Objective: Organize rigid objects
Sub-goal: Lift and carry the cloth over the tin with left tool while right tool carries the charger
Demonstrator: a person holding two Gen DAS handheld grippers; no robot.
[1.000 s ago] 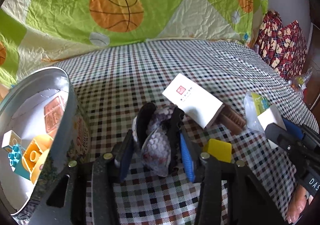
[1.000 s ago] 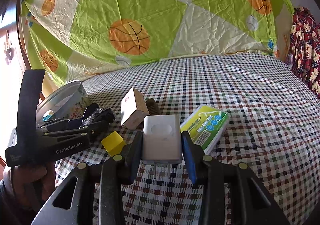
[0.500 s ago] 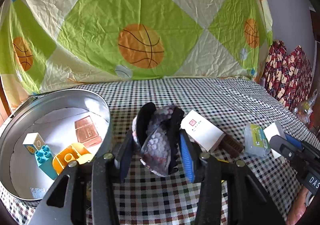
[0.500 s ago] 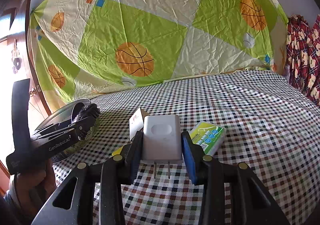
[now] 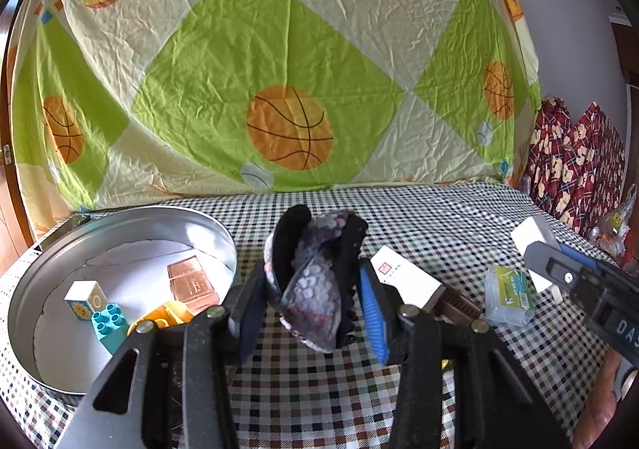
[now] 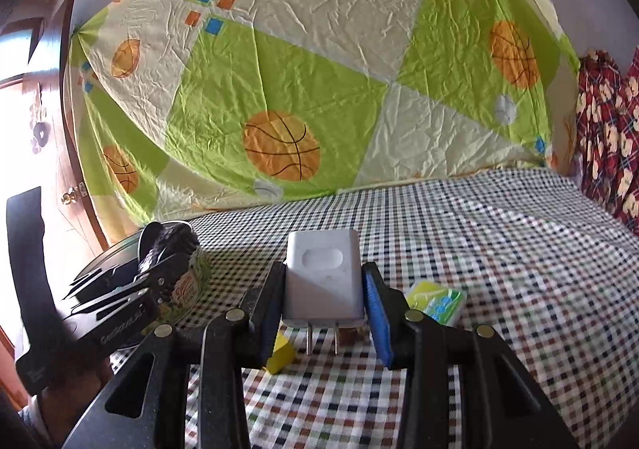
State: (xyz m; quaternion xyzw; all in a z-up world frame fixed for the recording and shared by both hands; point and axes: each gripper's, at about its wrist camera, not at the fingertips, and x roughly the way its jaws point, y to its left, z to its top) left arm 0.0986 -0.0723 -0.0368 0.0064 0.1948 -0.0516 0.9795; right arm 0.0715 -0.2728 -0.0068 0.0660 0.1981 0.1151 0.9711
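My left gripper (image 5: 313, 301) is shut on a black hair claw clip (image 5: 319, 273) with a mottled purple-grey shell, held above the checked cloth just right of a round metal tin (image 5: 131, 221). Inside the tin lie a white cube (image 5: 84, 297), a blue brick (image 5: 110, 323), a yellow piece (image 5: 163, 315) and a copper-coloured tile (image 5: 191, 281). My right gripper (image 6: 323, 289) is shut on a white plug charger (image 6: 322, 269), prongs down, clear of the cloth. In the right wrist view the left gripper (image 6: 159, 261) hangs beside the tin (image 6: 187, 281).
On the cloth lie a white box (image 5: 403, 277), a brown ribbed piece (image 5: 457, 305), a green floss-pick pack (image 6: 437, 301) and a yellow block (image 6: 281, 355). A basketball-print sheet hangs behind. Red patterned fabric (image 5: 575, 161) is at the right, a wooden door (image 6: 52, 153) at the left.
The left gripper rose with the clip and swung toward the tin, whose inside now shows fully. The right gripper lifted the charger higher off the cloth.
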